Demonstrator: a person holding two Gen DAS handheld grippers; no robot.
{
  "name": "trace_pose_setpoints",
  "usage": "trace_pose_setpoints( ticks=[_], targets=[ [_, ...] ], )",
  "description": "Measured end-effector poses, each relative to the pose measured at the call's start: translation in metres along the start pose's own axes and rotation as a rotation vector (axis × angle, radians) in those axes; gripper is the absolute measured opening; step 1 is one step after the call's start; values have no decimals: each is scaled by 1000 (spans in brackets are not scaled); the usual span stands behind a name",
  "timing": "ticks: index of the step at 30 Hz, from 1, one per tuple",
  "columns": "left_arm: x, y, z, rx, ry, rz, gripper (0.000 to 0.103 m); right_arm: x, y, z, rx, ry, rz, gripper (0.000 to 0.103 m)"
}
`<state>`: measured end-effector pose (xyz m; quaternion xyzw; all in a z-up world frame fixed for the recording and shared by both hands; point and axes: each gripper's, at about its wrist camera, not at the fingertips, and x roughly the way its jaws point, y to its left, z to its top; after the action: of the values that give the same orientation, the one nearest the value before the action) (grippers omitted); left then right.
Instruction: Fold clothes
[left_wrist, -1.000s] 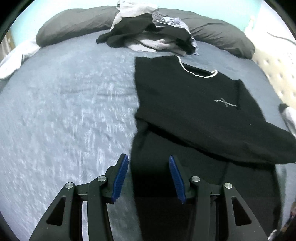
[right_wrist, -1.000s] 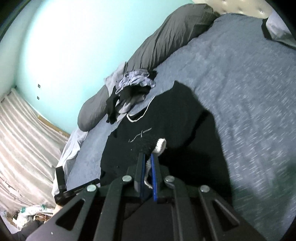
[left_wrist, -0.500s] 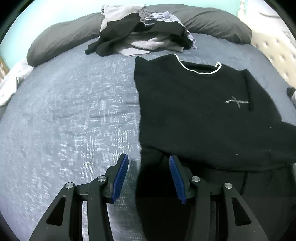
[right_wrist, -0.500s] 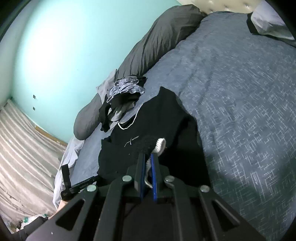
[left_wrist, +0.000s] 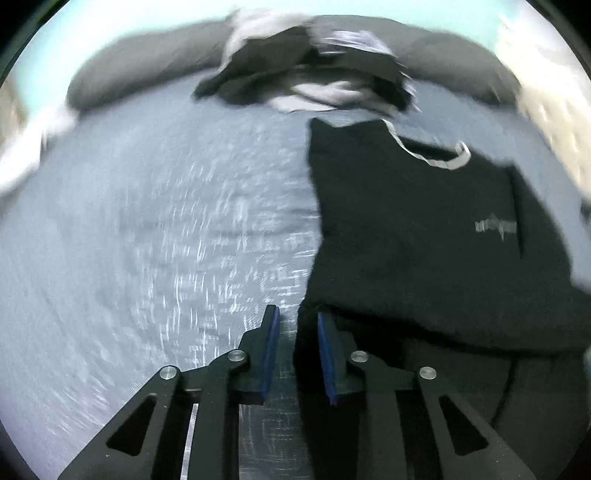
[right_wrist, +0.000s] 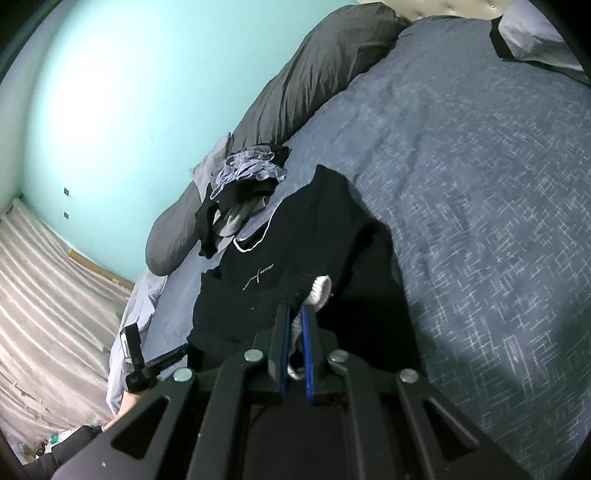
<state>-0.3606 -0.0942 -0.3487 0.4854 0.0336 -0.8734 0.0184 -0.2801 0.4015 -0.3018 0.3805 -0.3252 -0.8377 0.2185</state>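
Observation:
A black sweater (left_wrist: 413, 236) with a white neck trim lies spread on the blue-grey bedspread (left_wrist: 147, 240), one side folded across its body. My left gripper (left_wrist: 297, 314) points down at the sweater's lower left edge. Its jaws are closing, and the dark edge of the fabric lies between the blue pads with bedspread still showing beside it. In the right wrist view, my right gripper (right_wrist: 293, 312) is shut on the white ribbed cuff (right_wrist: 320, 291) of a sleeve, lifted above the black sweater (right_wrist: 295, 236).
A heap of unfolded clothes (left_wrist: 314, 74) lies against the long grey pillows (left_wrist: 140, 70) at the head of the bed. A tufted headboard (left_wrist: 554, 122) is at the right. Open bedspread (right_wrist: 480, 184) stretches right of the sweater. A person's hand (right_wrist: 125, 402) shows low left.
My left gripper's jaws have narrowed and it has moved down toward the sweater's left edge; that view is now blurred. The right gripper still clamps the cuff, nearly unmoved.

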Motion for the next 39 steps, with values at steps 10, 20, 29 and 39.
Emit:
trace_pose_setpoints(
  ticks=[10,20,29,39],
  targets=[
    [3,24,-6,-111,34,-91,24,25,-14,-18,9,130,-74,6],
    [-26,28,-6,-74,-26,-54,24,30,-23,-26,43,203,-122,6],
    [-22,-11,11,18,-41,-71,24,7,-21,-15,43,116,-226,9],
    [8,-16,4,4,14,-67,25,47,-16,-29,0,250,-131,9]
  ],
)
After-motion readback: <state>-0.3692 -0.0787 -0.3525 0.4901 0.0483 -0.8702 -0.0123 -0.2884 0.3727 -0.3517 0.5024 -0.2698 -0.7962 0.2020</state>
